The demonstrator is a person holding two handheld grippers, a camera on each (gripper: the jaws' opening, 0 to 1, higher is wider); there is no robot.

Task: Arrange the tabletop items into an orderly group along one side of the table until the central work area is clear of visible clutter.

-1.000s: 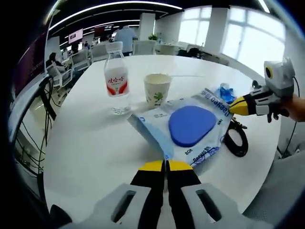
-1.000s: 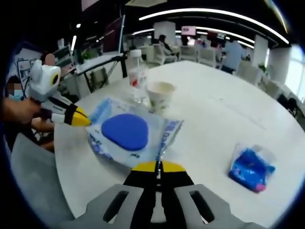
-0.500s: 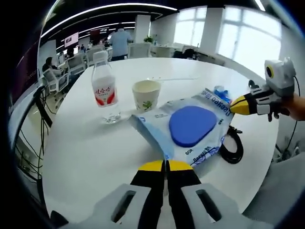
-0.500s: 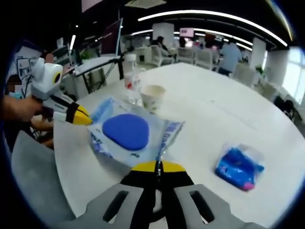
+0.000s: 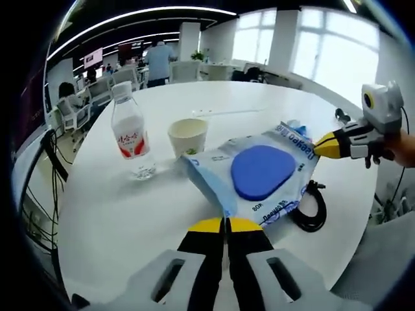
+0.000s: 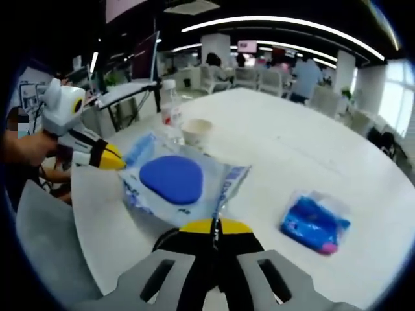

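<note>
Blue-pad packet (image 5: 262, 173) pinched, seemingly, by both grippers' closed fingers (image 5: 209, 228)

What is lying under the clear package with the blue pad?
A black cable loop pokes out from under the package, held at opposite corners by the left gripper and right gripper. The package covers the rest of the cable.

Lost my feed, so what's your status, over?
Left gripper and right gripper: jaws shut on the blue pad packet, one corner each. Packet held over the table. Black cable loop beneath it; bottle and cup beside.
</note>
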